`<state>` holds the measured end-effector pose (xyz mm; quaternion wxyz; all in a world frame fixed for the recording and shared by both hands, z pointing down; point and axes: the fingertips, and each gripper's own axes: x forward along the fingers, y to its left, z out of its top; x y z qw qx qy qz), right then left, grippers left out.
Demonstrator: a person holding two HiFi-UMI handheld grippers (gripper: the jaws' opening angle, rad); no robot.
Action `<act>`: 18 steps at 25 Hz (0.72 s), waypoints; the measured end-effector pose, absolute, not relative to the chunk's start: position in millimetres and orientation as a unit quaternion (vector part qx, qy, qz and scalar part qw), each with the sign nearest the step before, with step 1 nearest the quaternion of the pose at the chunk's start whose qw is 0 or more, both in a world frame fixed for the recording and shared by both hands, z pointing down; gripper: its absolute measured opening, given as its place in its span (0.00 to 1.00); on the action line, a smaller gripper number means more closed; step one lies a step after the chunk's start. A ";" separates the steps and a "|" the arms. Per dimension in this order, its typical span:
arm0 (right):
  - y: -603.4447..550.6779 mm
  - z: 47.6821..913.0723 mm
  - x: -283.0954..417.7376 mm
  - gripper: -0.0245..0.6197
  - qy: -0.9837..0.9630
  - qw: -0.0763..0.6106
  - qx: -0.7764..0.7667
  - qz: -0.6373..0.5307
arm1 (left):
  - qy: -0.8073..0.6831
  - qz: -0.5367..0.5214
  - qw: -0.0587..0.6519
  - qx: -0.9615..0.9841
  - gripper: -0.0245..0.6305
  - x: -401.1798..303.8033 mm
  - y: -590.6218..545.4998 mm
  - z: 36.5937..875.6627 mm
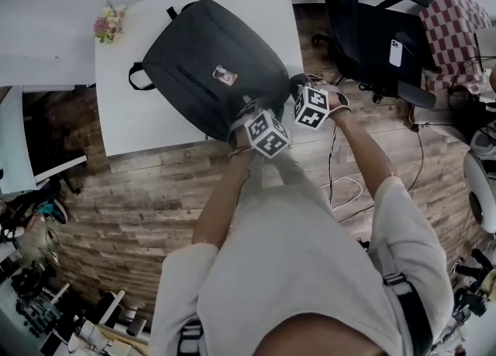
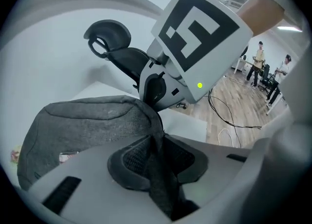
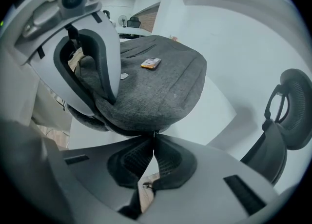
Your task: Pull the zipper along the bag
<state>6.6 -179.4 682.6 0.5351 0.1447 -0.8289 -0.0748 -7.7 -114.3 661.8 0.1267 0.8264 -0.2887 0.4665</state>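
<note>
The bag (image 1: pixel 209 67), a dark grey backpack, lies flat on the white desk (image 1: pixel 132 114), and its near edge reaches both claws at the desk's corner. The zipper pull (image 3: pixel 154 133) shows only as a small dark tab at the rim of the bag, right at the tips of the right claw (image 3: pixel 155 137). That claw's pads are pressed together on the tab, with the bag's rounded grey side bulging just above and beyond them.

The left claw (image 2: pixel 158 142) is clamped on the bag itself. A fold of grey fabric runs down between its pads, and the rest of the bag spreads out to the claw's left. Just ahead of it the marker cube (image 2: pixel 200 37) of the right claw fills the upper part of the left gripper view, so the two claws sit close side by side on the same edge.

A small orange and white label (image 1: pixel 225 75) sits on the bag's top face, beyond both claws. Further out, a little bunch of flowers (image 1: pixel 108 22) stands at the desk's far corner, well apart from the left claw. On the right claw's side, off the desk, is a black office chair (image 1: pixel 364 36) with a phone (image 1: pixel 396 52) on its seat. A red checked cloth (image 1: pixel 457 29) lies past the chair. Wooden floor (image 1: pixel 139 199) lies below the claws and the person's arms.
</note>
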 end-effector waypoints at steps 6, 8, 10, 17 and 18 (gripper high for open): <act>-170.4 680.0 8.9 0.07 -0.829 0.536 0.140 -0.075 | -0.311 0.455 0.142 0.822 0.18 -9.5 -117.2 664.3; -164.0 680.7 8.6 0.07 -0.831 0.535 0.137 -0.071 | -0.316 0.451 0.150 0.821 0.18 -10.6 -117.9 665.4; -157.6 681.1 8.2 0.07 -0.832 0.533 0.137 -0.065 | -0.317 0.447 0.161 0.821 0.18 -11.5 -118.6 666.3; -129.0 678.3 4.6 0.08 -0.831 0.536 0.140 -0.051 | -0.302 0.448 0.173 0.823 0.18 -11.4 -111.8 666.0; -123.6 677.5 3.4 0.08 -0.831 0.536 0.141 -0.050 | -0.300 0.450 0.174 0.823 0.18 -11.3 -110.1 666.1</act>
